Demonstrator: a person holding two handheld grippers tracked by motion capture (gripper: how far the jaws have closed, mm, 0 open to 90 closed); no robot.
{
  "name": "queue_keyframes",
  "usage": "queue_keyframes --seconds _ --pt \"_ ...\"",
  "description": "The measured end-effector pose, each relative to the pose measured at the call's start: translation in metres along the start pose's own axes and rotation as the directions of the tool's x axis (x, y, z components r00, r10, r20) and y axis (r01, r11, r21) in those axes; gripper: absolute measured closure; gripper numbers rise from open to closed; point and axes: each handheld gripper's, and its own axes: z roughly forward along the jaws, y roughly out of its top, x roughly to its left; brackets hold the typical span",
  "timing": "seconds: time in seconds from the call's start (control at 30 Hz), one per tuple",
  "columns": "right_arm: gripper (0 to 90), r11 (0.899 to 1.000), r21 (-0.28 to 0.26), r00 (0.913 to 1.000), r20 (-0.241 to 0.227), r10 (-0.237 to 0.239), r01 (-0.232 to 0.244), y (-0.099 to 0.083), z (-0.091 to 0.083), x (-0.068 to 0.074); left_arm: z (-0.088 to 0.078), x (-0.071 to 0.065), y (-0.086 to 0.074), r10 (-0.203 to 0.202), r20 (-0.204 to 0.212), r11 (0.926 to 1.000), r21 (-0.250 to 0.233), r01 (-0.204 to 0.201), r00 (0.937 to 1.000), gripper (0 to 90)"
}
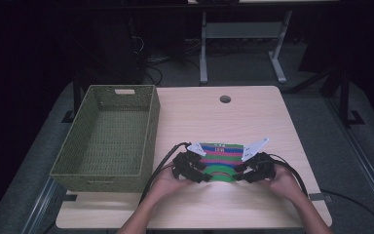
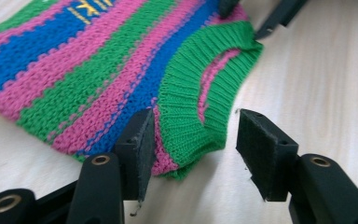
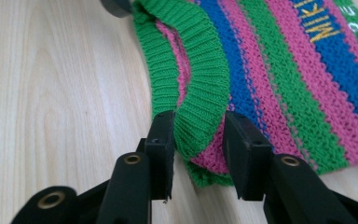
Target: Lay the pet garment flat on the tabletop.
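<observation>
1. Fingers of the right gripper [image 3: 196,154] pinch the green ribbed collar [image 3: 193,84]; the left gripper [image 2: 193,154] stands spread, one pad touching the knit.
2. Striped sweater [image 1: 220,155] lies flat on the bench [image 1: 253,117]; we judge it light, soft and floppy, best taken at both collar corners.
3. Woven basket [image 1: 108,139] stands at the left, nothing between.
</observation>
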Motion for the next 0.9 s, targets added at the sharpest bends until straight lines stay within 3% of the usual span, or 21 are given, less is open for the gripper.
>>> queue_keyframes --seconds 0.2,0.3,0.57,0.9 --pt "68.5 1.0 0.011 0.9999 0.01 0.001 -0.001 -0.007 -0.004 -0.001 0.003 -0.003 0.003 0.024 0.014 0.9997 0.009 -0.024 0.9996 37.6" --pt "72.3 1.0 0.008 0.9999 0.008 0.007 -0.007 -0.01 -0.005 -0.002 -0.001 -0.003 0.003 0.029 -0.013 0.9996 0.005 -0.029 0.9995 37.7" --pt "81.1 1.0 -0.002 0.9997 -0.004 0.024 -0.024 -0.012 -0.008 -0.006 -0.001 0.0 0.004 0.038 -0.039 0.9991 0.02 -0.037 0.9985 53.5" --pt "84.7 0.999 -0.024 0.999 -0.021 0.041 -0.041 -0.015 -0.012 -0.01 -0.003 -0.003 0.004 0.065 -0.019 0.9977 0.022 -0.064 0.9977 44.2"
